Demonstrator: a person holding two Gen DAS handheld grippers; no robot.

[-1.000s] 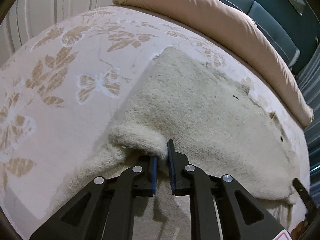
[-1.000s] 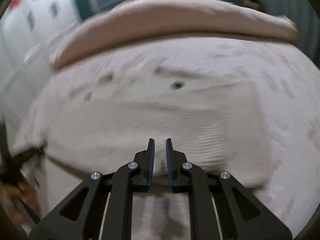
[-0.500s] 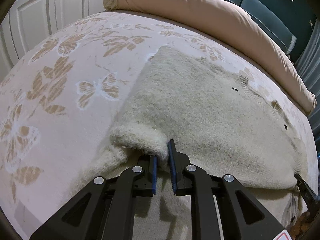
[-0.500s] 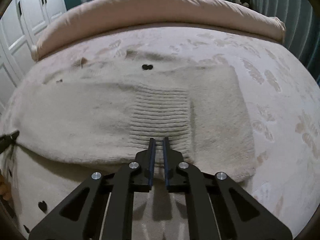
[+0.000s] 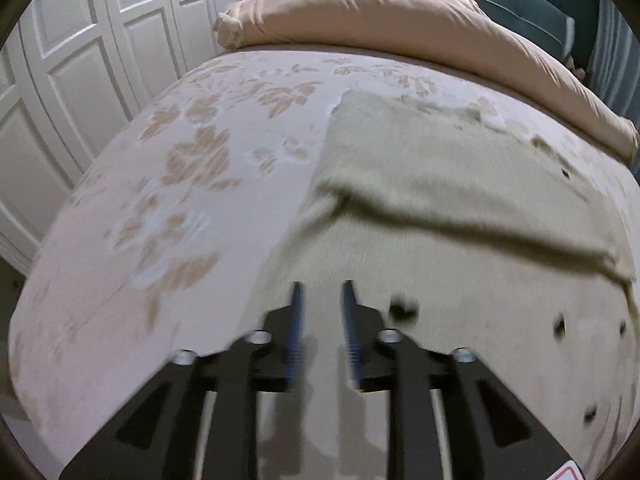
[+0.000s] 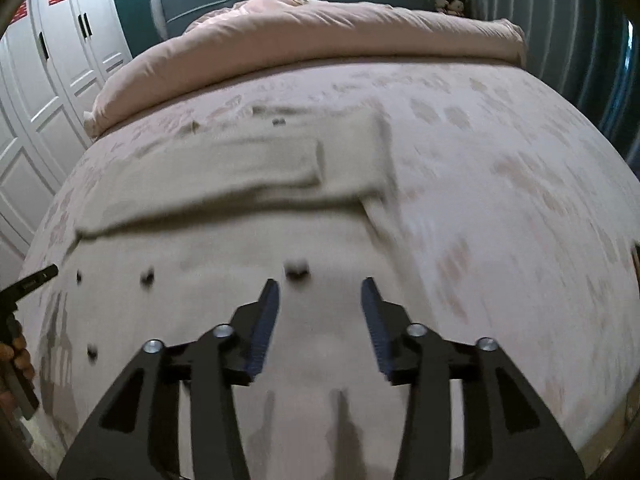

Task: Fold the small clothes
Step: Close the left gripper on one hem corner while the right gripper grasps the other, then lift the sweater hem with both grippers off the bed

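Left gripper (image 5: 322,292): lower centre of the left view, jaws narrowly parted, nothing between them, above the sweater.
Right gripper (image 6: 320,288): lower centre of the right view, jaws spread wide, holding nothing.
Sweater (image 6: 224,216): cream knit, lay across the middle of both views on the bed, far part folded over the near part, small dark dots on it.
Bed (image 5: 132,208): pale pink sheet with tan leaf print.
Duvet (image 6: 304,32): pink, bunched along the top.
Wardrobe (image 5: 80,60): white panelled doors, upper left.

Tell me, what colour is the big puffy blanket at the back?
The puffy blanket is a soft peachy pink, seen best in the right wrist view.
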